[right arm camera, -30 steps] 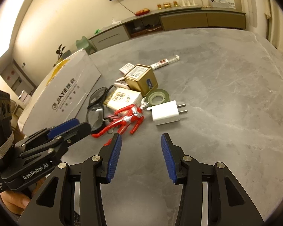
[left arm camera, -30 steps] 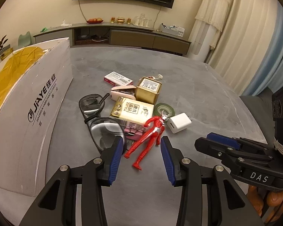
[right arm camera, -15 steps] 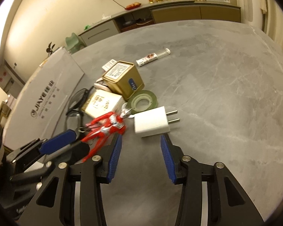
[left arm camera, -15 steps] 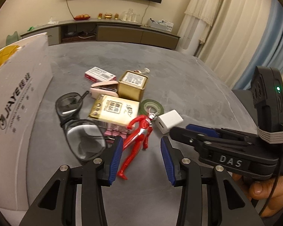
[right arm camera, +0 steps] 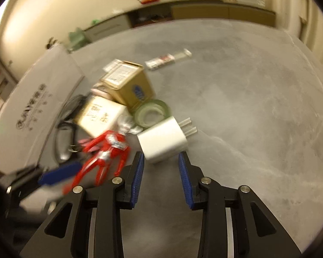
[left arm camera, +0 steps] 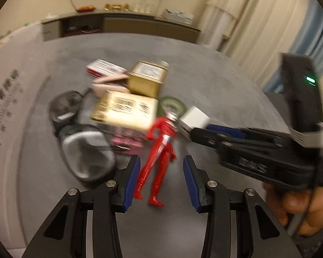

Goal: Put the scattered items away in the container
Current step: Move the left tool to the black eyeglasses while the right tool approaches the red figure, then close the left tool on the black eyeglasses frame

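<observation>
Both claws gape empty: the left gripper [left arm camera: 160, 180] straddles the light, rigid red plastic figure's [left arm camera: 161, 150] legs, the right gripper [right arm camera: 160, 172] has the smooth, hard white plug-in charger block [right arm camera: 164, 140] at twelve o'clock, best pinched across its flat sides.

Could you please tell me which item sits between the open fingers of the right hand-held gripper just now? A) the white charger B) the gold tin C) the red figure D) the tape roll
A: in the right wrist view, the near end of the white charger sits between the open right hand-held gripper fingertips, not yet clamped.
</observation>
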Available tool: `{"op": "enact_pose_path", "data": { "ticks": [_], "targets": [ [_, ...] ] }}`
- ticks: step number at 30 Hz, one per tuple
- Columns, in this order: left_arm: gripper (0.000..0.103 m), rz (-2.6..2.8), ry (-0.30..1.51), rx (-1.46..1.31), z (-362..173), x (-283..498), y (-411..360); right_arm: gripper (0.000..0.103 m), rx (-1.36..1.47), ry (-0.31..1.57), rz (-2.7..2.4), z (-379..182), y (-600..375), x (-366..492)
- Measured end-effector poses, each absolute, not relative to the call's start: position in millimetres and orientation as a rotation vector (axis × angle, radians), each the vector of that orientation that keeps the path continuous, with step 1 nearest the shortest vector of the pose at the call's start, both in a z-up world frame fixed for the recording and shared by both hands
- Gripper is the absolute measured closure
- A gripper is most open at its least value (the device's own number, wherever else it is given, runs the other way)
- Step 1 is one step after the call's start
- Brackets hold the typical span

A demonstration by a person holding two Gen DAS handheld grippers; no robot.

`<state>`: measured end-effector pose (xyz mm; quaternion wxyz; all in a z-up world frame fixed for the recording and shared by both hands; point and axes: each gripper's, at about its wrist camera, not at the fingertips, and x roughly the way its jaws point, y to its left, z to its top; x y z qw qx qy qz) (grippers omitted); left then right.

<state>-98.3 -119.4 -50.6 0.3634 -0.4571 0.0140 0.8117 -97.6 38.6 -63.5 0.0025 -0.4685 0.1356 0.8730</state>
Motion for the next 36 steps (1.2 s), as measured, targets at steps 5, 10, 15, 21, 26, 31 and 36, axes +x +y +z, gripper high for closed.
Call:
{"op": "enact_pose_path", "data": {
  "ticks": [5, 10, 15, 21, 26, 31, 36],
  "targets": [
    [0.060, 2.198, 0.004, -1.146, -39.4, -101.9, -134.7, 0.068, -1.429, 0.517, 2.772, -51.2, 45.9, -88.5],
    [0.059, 2.355, -0.085, -1.209, -43.6, -122.0, -167.1, 0.068, -1.440, 0.528, 2.816, -44.9, 35.6, -82.0],
    [0.053, 2.422, -0.088, -1.213, -46.8, -127.4, -175.3, 0.065, -1.499, 0.509, 2.892, -48.5, 10.6, -79.8],
    [0.053, 2.470, -0.101, -1.135, -35.5, -125.0, -180.4, 0.060, -1.564, 0.401, 2.912, -55.9, -14.8, -77.1],
    [0.045, 2.518, -0.094, -1.213, -47.7, -141.1, -188.6, 0.055, -1.578, 0.379, 2.906, -60.1, -21.3, -79.3],
    [0.040, 2.472, -0.154, -1.285, -65.7, -156.0, -188.3, 0.053, -1.583, 0.368, 2.902, -63.1, -25.3, -82.4],
    [0.050, 2.439, -0.137, -1.273, -67.7, -156.7, -184.8, 0.052, -1.564, 0.389, 2.894, -61.6, -22.7, -82.8]
  ]
}}
